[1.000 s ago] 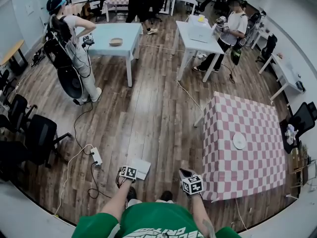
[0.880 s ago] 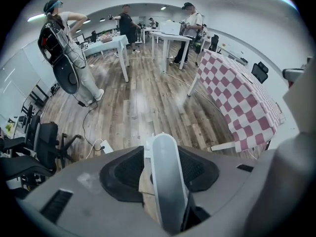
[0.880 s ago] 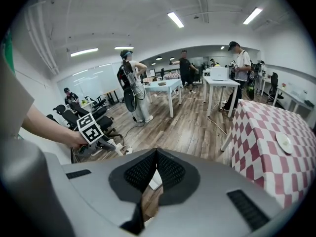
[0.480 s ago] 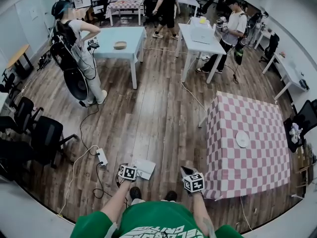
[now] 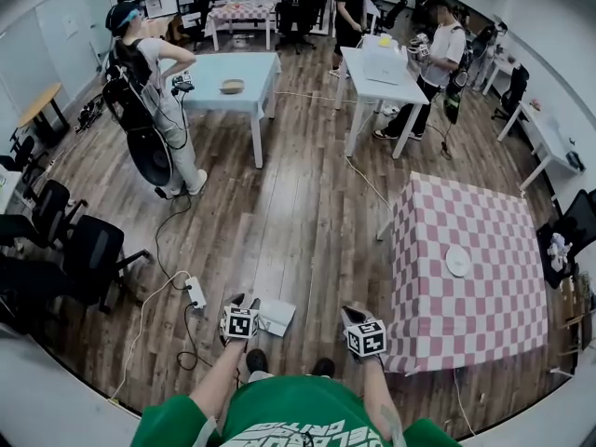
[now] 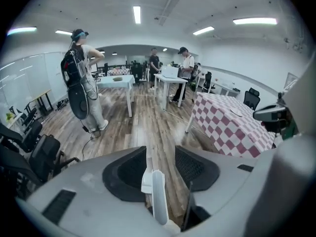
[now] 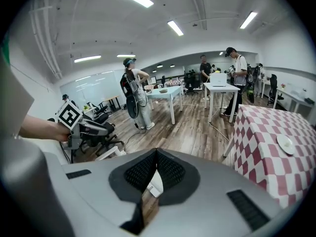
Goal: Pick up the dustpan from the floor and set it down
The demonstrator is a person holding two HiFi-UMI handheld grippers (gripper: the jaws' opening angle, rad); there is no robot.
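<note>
The white plastic dustpan point(image 5: 277, 317) is seen at the lower centre of the head view, over the brown wooden floor point(image 5: 298, 222), just right of the left gripper point(image 5: 239, 304). Its long white handle point(image 6: 158, 201) is framed between that gripper's jaws, which have just been opening and are spread, with floor showing beside the right-hand pad. The right gripper point(image 7: 157, 154) is held with its pads pressed together.
</note>
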